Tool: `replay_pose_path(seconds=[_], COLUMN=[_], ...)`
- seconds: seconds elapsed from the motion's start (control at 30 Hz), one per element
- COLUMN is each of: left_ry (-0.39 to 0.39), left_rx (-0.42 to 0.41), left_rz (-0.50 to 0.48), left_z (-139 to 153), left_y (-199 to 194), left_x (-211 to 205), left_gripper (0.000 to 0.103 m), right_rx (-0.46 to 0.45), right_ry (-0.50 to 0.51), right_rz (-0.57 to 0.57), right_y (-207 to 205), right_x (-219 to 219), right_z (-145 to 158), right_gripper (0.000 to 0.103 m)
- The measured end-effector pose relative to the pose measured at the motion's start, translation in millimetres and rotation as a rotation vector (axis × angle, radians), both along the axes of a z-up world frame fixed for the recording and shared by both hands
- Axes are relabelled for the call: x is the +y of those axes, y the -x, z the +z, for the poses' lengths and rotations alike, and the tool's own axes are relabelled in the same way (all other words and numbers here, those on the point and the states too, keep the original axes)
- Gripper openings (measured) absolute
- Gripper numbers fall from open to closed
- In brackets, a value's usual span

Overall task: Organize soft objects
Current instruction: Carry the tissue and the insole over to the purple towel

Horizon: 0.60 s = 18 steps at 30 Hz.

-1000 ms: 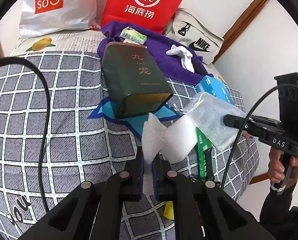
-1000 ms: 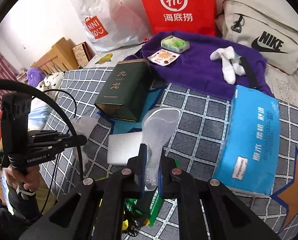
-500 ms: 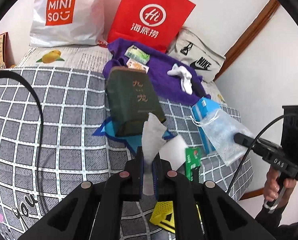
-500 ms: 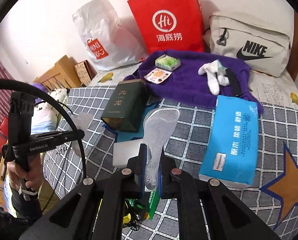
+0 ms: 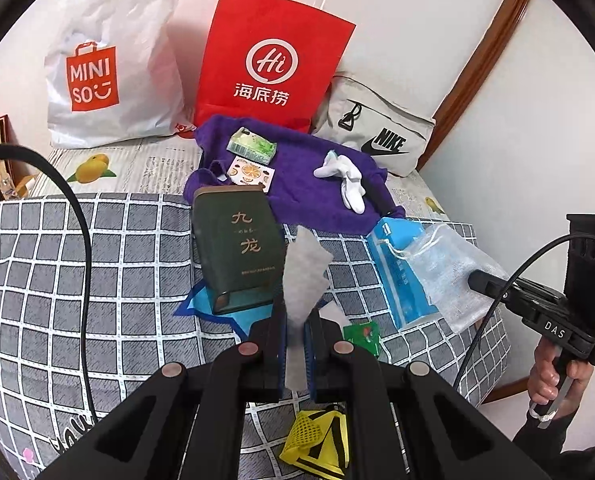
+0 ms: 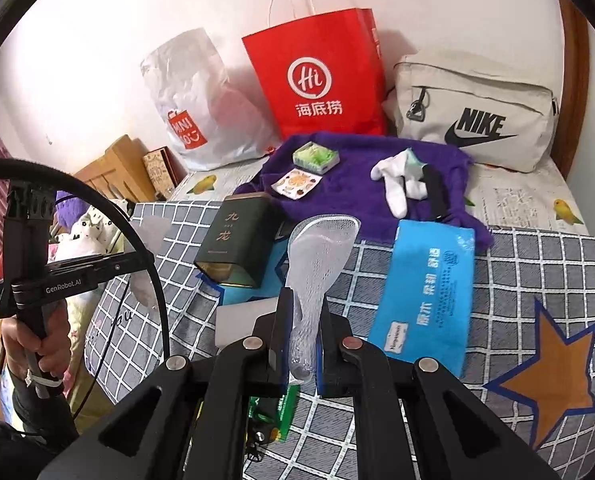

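Note:
My left gripper point(image 5: 295, 344) is shut on a thin white foam sheet point(image 5: 305, 272) that stands up from the jaws above the checked bed cover point(image 5: 77, 272). My right gripper point(image 6: 303, 336) is shut on a translucent white mesh drawstring bag point(image 6: 319, 252), its mouth hanging open at the top. In the left wrist view the right gripper point(image 5: 477, 280) holds that mesh bag point(image 5: 445, 264) at the bed's right edge. The right wrist view shows the left gripper point(image 6: 143, 259) with the foam sheet point(image 6: 153, 228) off the bed's left side. Both are held clear of the bed.
A dark green tin point(image 5: 237, 252), blue tissue pack point(image 6: 425, 292), flat white pad point(image 6: 237, 320) and green packet point(image 5: 361, 332) lie on the cover. Behind, a purple towel point(image 5: 309, 192) carries white socks point(image 5: 345, 180) and small packets. Red, white and Nike bags line the wall.
Both grippers have risen away from the bed, each keeping its item. The foam sheet has come up off the white pad, and more of the wall and bags shows.

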<state>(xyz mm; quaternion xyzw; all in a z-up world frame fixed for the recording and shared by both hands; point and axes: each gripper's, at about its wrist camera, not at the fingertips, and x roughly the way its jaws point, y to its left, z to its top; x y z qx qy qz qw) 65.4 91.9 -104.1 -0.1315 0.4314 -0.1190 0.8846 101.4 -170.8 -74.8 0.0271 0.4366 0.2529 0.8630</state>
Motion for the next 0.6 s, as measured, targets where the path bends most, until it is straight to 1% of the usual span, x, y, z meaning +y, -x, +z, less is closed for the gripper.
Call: replay_pose_path(seconds=[0.17,0.3,0.43,0.6], left_ry=[-0.023,-0.03,-0.029,-0.026], left_rx=[-0.004,-0.013,-0.008,0.001], left_rz=[-0.014,-0.012,-0.004,-0.005], left_z=[8,13,11,8], left_y=[-7,-13,-22,-37], left_x=[-7,-9,-7,-6], left_gripper=[0.008,0.008,0.008,0.008], right_rx=[-0.01,-0.019,-0.025,-0.067], right_ry=[0.0,0.021,0.031,0.044], right_rz=[-0.026,-0.047,-0.058,-0.049], right_y=[-4,-10,-19,-29], right_x=[-9,-14,-17,-14], right_z=[3,6,7,14], right_gripper=[0.009,0.009,0.009,0.009])
